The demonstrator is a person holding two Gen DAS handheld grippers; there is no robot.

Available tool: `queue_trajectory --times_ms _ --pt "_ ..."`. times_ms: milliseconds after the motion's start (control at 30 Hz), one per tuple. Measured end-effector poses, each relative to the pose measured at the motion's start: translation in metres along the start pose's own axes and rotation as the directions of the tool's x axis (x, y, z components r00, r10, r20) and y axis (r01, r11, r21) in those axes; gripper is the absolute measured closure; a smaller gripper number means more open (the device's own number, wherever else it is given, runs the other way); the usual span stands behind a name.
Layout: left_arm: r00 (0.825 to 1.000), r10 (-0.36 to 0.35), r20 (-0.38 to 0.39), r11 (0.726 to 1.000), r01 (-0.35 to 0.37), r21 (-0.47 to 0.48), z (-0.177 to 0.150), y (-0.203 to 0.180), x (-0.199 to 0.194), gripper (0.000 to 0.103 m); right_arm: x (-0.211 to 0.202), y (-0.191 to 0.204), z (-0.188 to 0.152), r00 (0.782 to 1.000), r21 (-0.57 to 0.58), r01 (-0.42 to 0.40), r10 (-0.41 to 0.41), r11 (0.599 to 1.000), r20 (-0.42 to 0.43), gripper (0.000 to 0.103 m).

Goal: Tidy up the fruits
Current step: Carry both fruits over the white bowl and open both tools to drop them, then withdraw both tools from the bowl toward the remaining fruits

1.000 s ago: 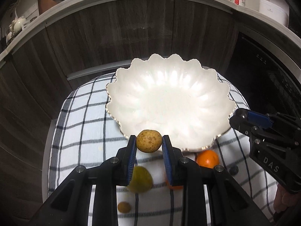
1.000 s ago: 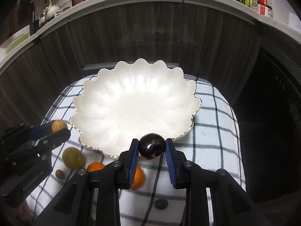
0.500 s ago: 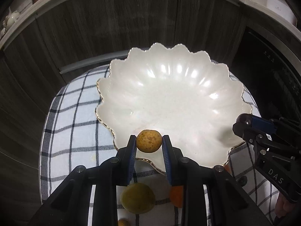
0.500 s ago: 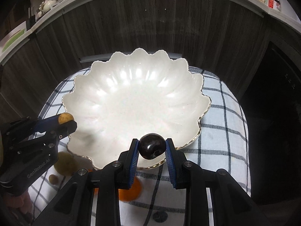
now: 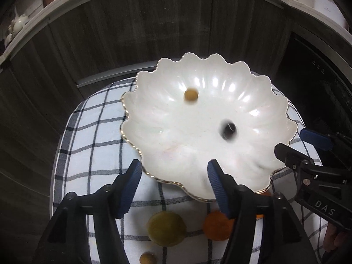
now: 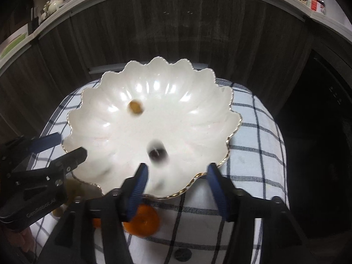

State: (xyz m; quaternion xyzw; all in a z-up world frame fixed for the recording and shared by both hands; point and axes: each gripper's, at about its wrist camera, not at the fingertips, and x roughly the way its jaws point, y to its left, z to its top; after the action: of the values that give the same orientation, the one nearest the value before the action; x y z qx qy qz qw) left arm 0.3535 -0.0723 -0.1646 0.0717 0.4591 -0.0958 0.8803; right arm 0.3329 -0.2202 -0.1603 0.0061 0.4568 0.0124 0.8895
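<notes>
A white scalloped bowl (image 5: 259,101) with a gold rim sits on a checked cloth; it also shows in the right wrist view (image 6: 198,101). A small yellow-brown fruit (image 5: 190,94) and a dark round fruit (image 5: 228,130) lie inside it, both blurred; they also show in the right wrist view, the yellow-brown fruit (image 6: 135,107) and the dark fruit (image 6: 156,153). My left gripper (image 5: 173,173) is open and empty over the bowl's near rim. My right gripper (image 6: 177,177) is open and empty over the near rim too.
On the checked cloth (image 5: 92,145) in front of the bowl lie a green-yellow fruit (image 5: 166,228), an orange (image 5: 216,225) and a small brown fruit (image 5: 147,258). Dark wooden cabinet fronts (image 5: 154,33) stand behind. The orange also shows in the right wrist view (image 6: 144,221).
Both grippers have opened and let go of their fruits. The yellow-brown fruit and the dark fruit now lie in the bowl, blurred. Both grippers have drawn back a little.
</notes>
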Motion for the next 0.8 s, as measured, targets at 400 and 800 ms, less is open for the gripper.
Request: queue_trajectory --times_ms 400,800 --pt "0.998 0.039 0.052 0.999 -0.040 0.004 -0.008 0.001 -0.028 0.038 -0.029 0.004 -0.004 0.996 0.000 0.045 -0.045 0.999 0.076 0.037" --pt "0.995 0.050 0.087 0.999 -0.049 -0.016 -0.015 0.005 -0.058 0.035 -0.057 0.007 -0.011 0.993 0.013 0.039 -0.040 0.999 0.111 0.037"
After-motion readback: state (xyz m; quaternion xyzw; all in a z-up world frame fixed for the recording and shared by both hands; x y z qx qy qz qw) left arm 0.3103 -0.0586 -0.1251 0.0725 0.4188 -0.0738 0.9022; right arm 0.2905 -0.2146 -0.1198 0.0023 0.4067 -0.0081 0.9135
